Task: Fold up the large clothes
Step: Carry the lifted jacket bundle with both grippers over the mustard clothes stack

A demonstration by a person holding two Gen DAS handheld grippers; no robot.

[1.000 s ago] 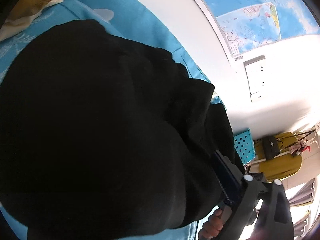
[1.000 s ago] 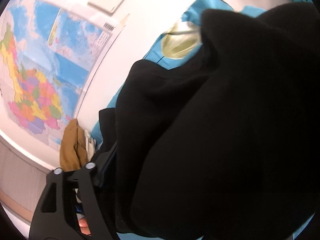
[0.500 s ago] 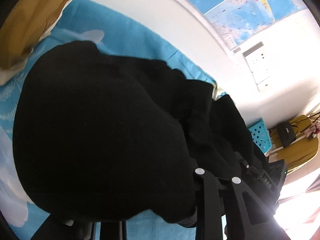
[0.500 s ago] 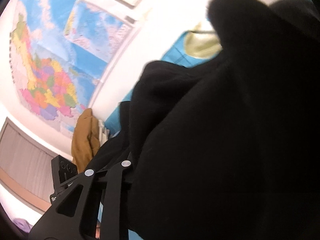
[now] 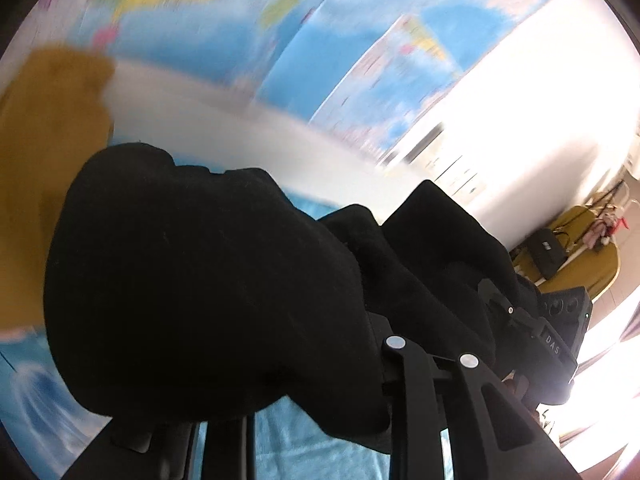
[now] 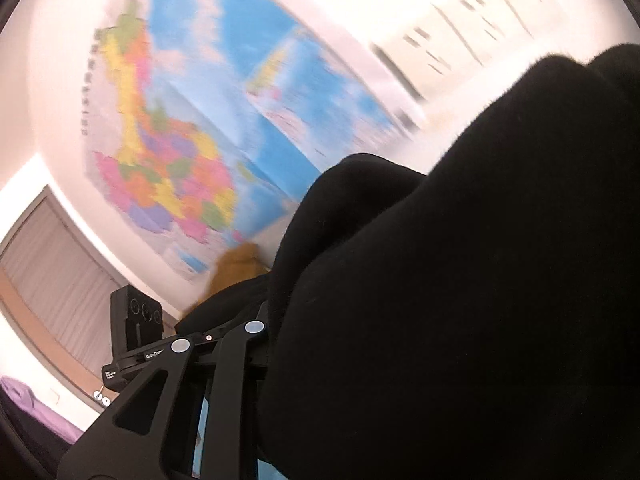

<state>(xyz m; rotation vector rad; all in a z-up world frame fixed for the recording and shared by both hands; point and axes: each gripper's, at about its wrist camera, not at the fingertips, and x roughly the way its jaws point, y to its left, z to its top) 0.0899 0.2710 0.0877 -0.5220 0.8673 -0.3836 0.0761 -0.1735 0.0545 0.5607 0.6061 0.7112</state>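
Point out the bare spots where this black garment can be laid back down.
Bare light-blue bedsheet shows below the bunched black fleece garment, and at its lower left. Crowded: mustard-yellow cloth on the left; both grippers right of the garment.

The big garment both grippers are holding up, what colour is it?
Plain black garment, no pattern visible; it shows best in the left wrist view.

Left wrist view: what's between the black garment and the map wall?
Blue bedsheet, a thin strip, then bare white wall under the map. The black garment bunches over the left claw.
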